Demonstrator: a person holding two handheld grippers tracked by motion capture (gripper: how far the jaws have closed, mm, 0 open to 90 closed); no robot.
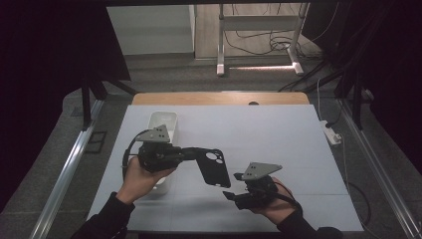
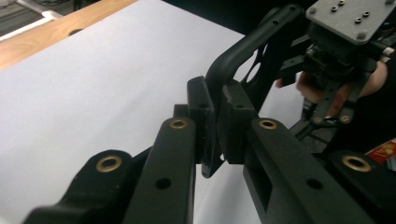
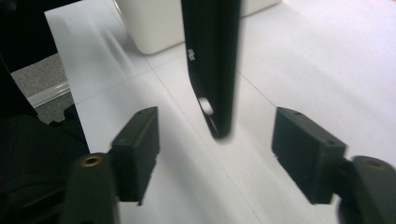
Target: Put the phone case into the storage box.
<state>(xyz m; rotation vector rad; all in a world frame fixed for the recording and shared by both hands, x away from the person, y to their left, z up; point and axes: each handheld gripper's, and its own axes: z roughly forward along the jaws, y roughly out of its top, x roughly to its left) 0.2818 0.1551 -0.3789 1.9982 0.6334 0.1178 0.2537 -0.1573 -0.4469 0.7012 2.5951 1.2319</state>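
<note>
The left hand-held gripper (image 1: 191, 152) clamps the black phone case (image 1: 215, 168); the right hand-held gripper (image 3: 215, 156) view shows its jaws spread.

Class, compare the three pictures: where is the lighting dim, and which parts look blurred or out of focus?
High view: dim room, dark surroundings, a bright strip on the floor beyond the table. Left gripper view: the near left tongs are soft, clamped on the black plastic phone case. Right gripper view: the case edge is smeared, the open right tongs slightly blurred.
</note>
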